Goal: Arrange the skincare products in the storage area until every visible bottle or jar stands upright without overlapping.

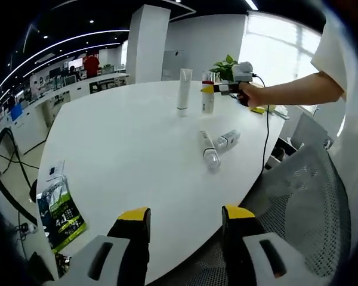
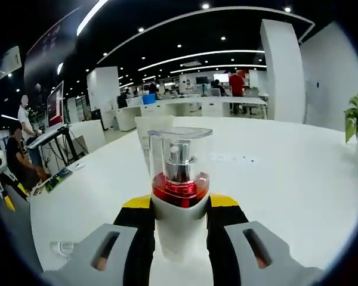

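Open-plan office around a large white oval surface (image 1: 131, 161).

A white square column (image 1: 148, 43) rises beyond the far edge, with bright windows (image 1: 273, 53) to its right and a potted plant (image 1: 225, 67) in front of them. Curved light strips (image 2: 185, 56) and spotlights line the dark ceiling. White counters (image 2: 185, 107) stand far off; a grey mesh chair (image 1: 310, 202) sits near right.
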